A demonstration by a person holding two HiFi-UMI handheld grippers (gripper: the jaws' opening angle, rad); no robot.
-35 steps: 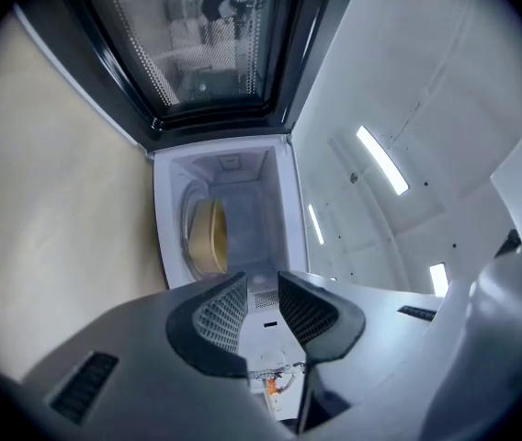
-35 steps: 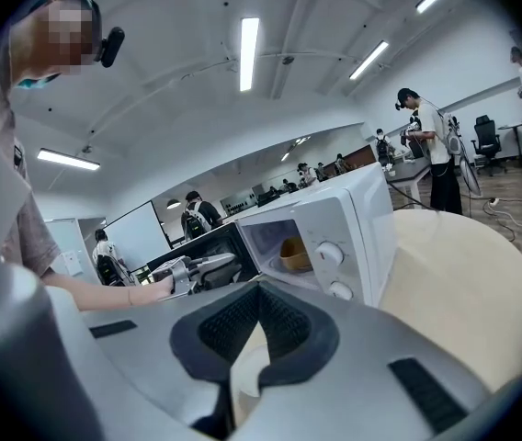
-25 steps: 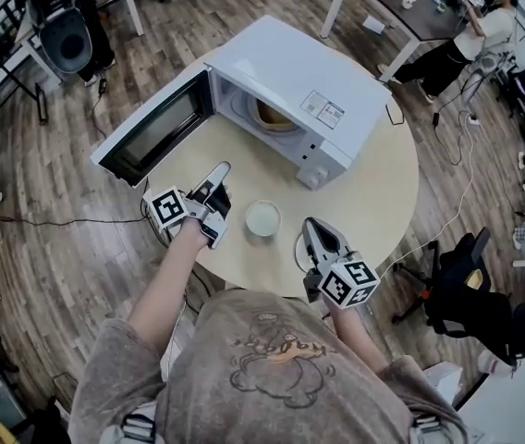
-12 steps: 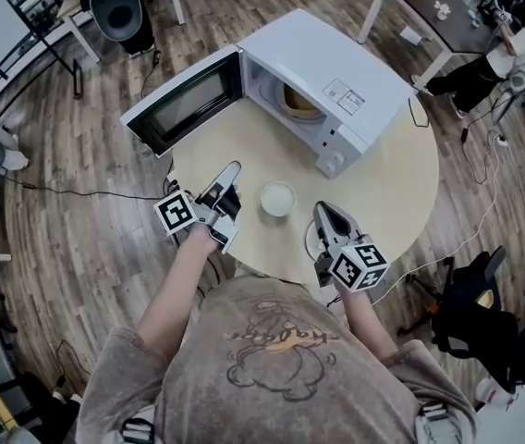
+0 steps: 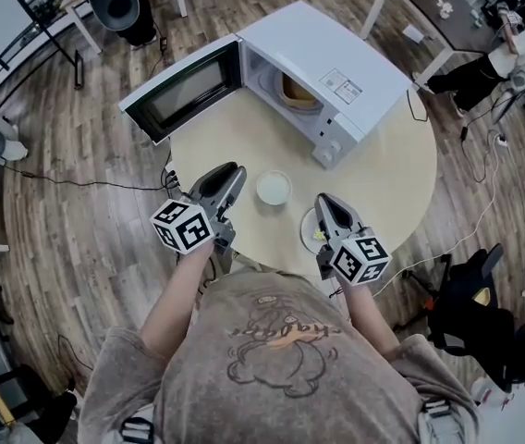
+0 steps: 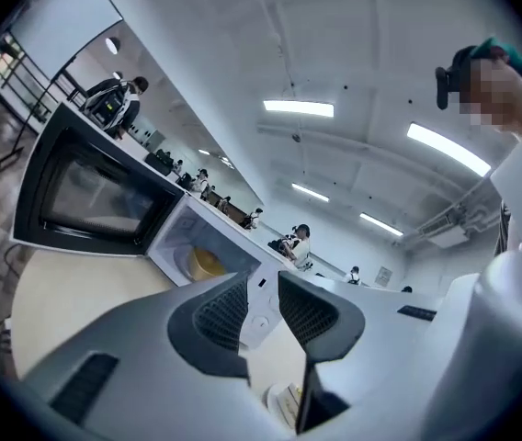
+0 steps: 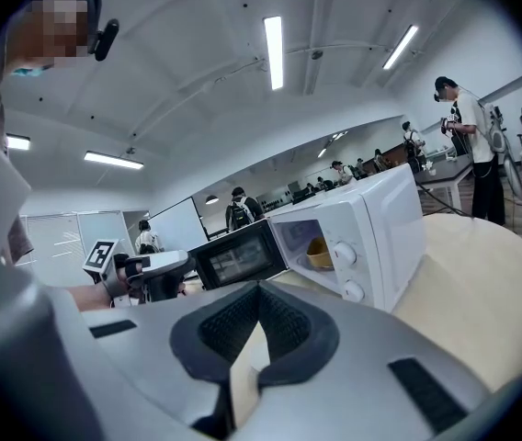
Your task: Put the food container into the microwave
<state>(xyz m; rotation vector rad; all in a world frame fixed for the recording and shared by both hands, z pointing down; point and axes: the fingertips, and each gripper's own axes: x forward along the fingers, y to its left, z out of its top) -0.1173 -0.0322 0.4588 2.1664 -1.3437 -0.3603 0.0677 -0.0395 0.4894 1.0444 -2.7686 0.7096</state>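
The round white food container stands on the round table in front of the white microwave, whose door is swung open to the left. A tan bowl sits inside the cavity, and this bowl also shows in the left gripper view. My left gripper hovers just left of the container, jaws a little apart and empty. My right gripper is to the container's right, above a small plate, jaws closed on nothing.
The table's front edge lies right below both grippers. Wooden floor with cables surrounds the table. A black office chair stands at the right, desks and a person at the far right. The left gripper shows in the right gripper view.
Both grippers have drawn back a little toward the person and look larger. The white container and the microwave have stayed where they were.
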